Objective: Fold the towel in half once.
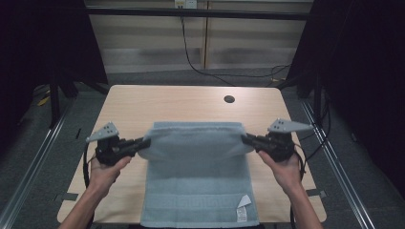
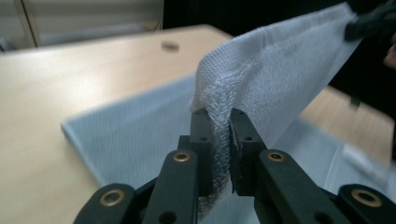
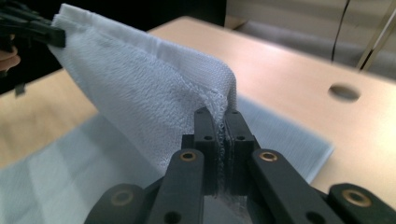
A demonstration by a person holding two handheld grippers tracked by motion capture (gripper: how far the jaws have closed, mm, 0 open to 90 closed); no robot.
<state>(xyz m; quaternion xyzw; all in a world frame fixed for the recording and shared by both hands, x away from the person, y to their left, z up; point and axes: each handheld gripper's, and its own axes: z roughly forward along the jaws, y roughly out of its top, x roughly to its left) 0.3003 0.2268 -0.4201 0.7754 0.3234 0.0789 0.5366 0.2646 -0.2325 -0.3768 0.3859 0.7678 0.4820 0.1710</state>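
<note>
towel (image 1: 198, 183): pale blue-grey, lies on table (image 1: 143, 102) at the near edge, centre; far end lifted off the wood & stretched flat between both grippers; near end hangs a bit over table edge.
towel label (image 1: 242, 208): white tag, near-right corner of towel, on top.
left gripper (image 1: 143, 143): at towel's far-left corner, jaws clamped tight on the corner; in left gripper view (image 2: 218, 140) terry edge is pinched between the pads, cloth bunched above them.
right gripper (image 1: 246, 138): at towel's far-right corner, jaws closed on that corner; in right gripper view (image 3: 220, 140) hem is squeezed between the pads, cloth rising up & away toward the other gripper.
left hand (image 1: 106, 169): just left of towel, wraps left gripper body from below.
right hand (image 1: 282, 167): just right of towel, same grip.
lifted part: raised above the flat part, slight sag mid-span, edge roughly level.
hole (image 1: 229, 99): round, dark, in tabletop beyond towel, toward far-right; well apart from cloth.
cable (image 1: 191, 57): black, on floor behind table, far from towel.
</note>
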